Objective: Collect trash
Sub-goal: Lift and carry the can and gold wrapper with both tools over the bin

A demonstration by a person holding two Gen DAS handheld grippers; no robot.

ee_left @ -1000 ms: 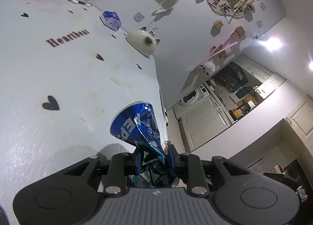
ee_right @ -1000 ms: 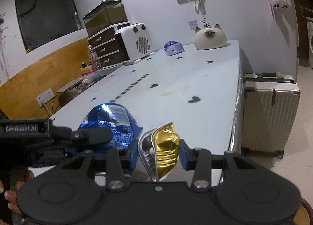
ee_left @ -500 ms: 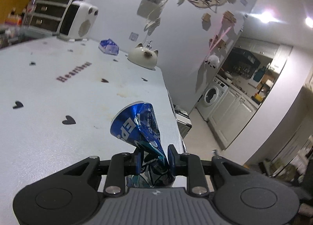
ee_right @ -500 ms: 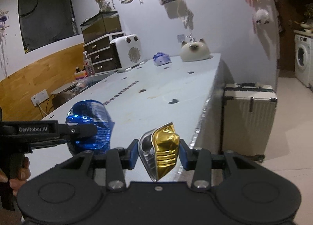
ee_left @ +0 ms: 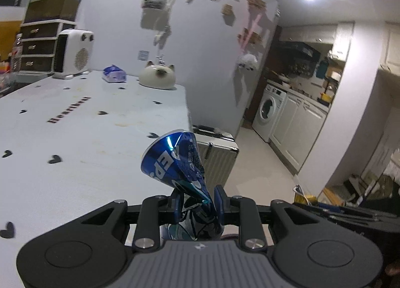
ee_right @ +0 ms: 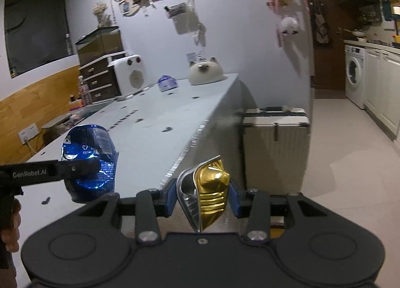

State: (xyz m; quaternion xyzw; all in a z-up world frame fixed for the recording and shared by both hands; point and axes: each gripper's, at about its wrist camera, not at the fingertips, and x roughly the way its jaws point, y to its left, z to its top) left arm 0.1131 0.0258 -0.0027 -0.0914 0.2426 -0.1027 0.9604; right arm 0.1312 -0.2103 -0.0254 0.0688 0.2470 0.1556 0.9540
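Where table [ee_right: 190, 113] ends — open floor [ee_right: 350, 153].

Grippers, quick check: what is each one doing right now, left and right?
Left gripper: shut on the crushed blue can.
Right gripper: shut on the crushed gold can.

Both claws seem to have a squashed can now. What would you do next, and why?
Probably carry both toward a bin, though none is in view. The left gripper is shut on the crushed blue can, the right gripper on the crushed gold can, both already lifted off the table.
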